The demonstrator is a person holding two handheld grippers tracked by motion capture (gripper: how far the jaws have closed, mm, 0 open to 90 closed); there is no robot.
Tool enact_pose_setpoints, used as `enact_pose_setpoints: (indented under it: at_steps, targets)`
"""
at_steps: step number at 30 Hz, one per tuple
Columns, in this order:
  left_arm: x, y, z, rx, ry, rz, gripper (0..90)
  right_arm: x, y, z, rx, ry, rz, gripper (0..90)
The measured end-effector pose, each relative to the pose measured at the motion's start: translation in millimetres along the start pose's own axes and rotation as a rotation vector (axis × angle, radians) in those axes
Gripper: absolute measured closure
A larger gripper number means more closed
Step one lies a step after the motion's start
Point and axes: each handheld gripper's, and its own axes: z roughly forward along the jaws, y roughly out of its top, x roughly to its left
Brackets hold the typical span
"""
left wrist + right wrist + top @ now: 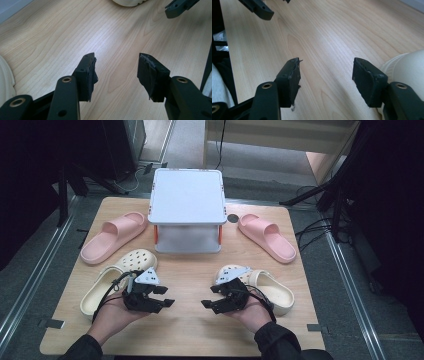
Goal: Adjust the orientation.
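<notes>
Two cream clogs lie on the wooden table [185, 320]: one at the left [117, 275], one at the right [270, 287]. Farther back lie two pink slides, left [114, 236] and right [267, 236]. My left gripper [169, 296] hovers just right of the left clog, jaws apart and pointing at the table's middle. Facing it, my right gripper [207, 296] sits left of the right clog, also open. In the left gripper view the gripper [116, 67] has bare wood between its pads. The right gripper [325, 70] likewise holds nothing, with the cream clog [407, 67] beside its right jaw.
A white two-tier stand [187, 210] with orange posts sits at the back centre of the table. A small dark disc [232, 218] lies right of it. Dark equipment, cables and tripod legs surround the table on the floor.
</notes>
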Motion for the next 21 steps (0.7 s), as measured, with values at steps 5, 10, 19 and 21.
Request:
enact_pose_setpoints:
  at_steps: [5,10,19,21]
  targets:
    - [-1.7,-2.1,-4.0,0.003,0.011,0.014,52.8,2.8,1.1,1.8,0.002,0.017,-0.031,43.2]
    - [-0.2,-3.6,-8.6,0.011,0.009,-0.003,51.2,2.6,4.4,2.3,-0.010,0.028,-0.037,43.0]
    - [7.9,-10.3,-19.4,0.032,0.018,-0.076,47.8,0.6,9.0,2.3,-0.014,0.013,-0.053,42.3]
    - [9.3,-12.2,-22.9,0.031,0.022,-0.096,48.5,-0.1,9.6,2.9,-0.006,0.005,-0.054,42.3]
